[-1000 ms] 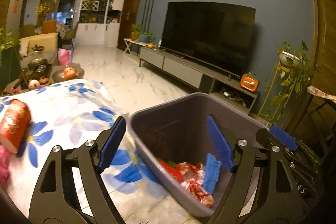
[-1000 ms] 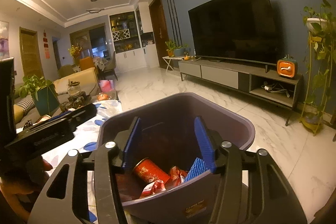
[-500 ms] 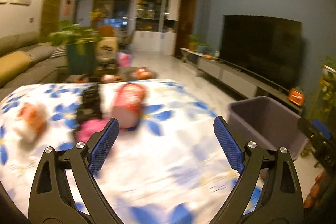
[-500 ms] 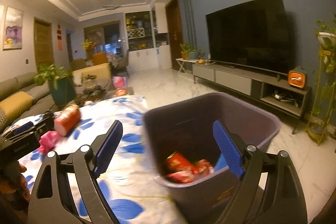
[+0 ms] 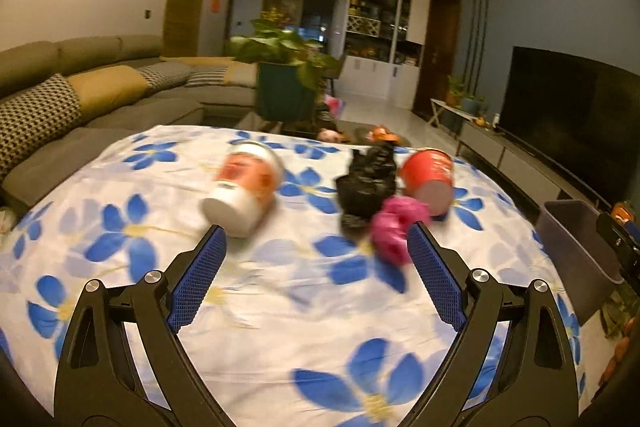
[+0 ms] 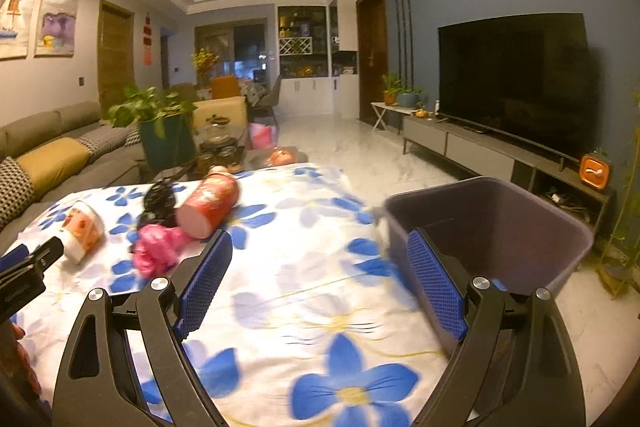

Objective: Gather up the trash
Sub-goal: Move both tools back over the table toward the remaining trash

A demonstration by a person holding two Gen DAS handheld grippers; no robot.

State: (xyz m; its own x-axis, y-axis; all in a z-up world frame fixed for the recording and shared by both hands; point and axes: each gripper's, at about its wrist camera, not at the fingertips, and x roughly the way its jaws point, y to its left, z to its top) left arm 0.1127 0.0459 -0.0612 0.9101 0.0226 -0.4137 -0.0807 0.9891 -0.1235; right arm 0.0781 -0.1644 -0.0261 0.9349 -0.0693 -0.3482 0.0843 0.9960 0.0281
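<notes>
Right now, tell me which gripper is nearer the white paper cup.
Left. The left gripper faces the white paper cup just ahead of its fingertips; the right gripper sits nearer the bin.

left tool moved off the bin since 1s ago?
Yes. The left tool swung away from the bin, now at the frame's right edge, and faces the trash on the tablecloth.

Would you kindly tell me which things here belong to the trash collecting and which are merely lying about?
Job: white cup, red cup, black bag, pink bag, bin.
Lying about: potted plant, television, sofa cushions.
</notes>
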